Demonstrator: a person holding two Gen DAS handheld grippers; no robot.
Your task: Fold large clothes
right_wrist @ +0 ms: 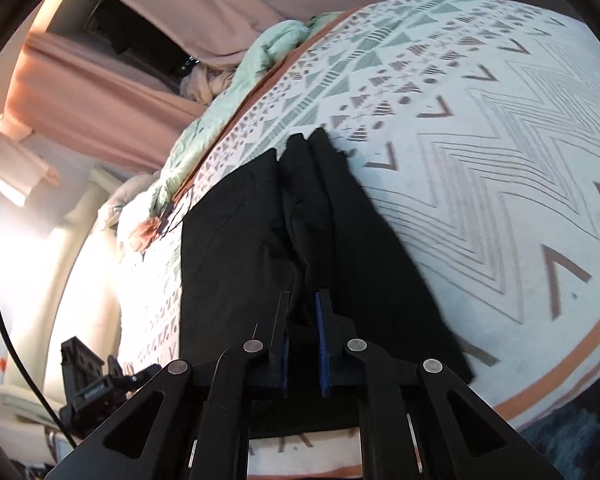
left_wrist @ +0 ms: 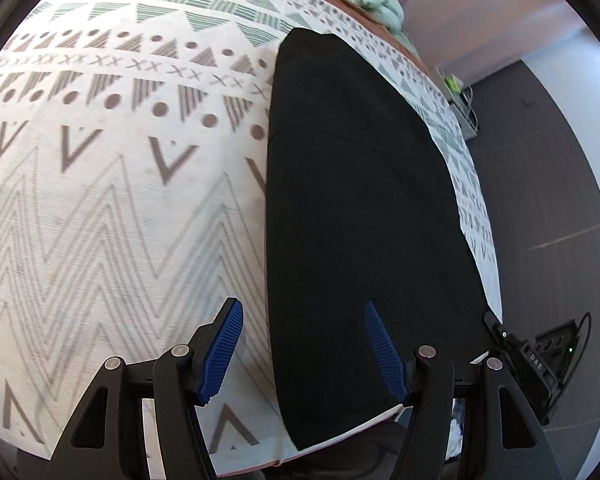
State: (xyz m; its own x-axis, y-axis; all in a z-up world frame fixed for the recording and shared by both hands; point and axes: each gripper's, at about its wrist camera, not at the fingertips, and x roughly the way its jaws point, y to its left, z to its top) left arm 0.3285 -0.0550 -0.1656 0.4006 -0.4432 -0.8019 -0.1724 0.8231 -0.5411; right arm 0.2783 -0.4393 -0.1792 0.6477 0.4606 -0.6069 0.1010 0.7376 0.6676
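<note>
One patterned bedspread [left_wrist: 120, 200] is seen. One black garment [left_wrist: 360, 200] is laid on it near the edge, long axis running away from both cameras. Left gripper [left_wrist: 304, 352] is held released above its hem; right gripper [right_wrist: 303, 344] is clenched on a raised fold.

Black trousers [left_wrist: 352, 200] flat on bed

A black garment [right_wrist: 292, 240] is laid on a patterned bedspread [right_wrist: 480, 160], stretched from 6 o'clock toward the centre. A raised fold of it is pinched between the nearly closed blue pads of the right gripper [right_wrist: 303, 312]. A pale green blanket [right_wrist: 268, 60] is bunched at 11 o'clock, and pink curtains [right_wrist: 100, 92] are seen at 10 o'clock.
</note>
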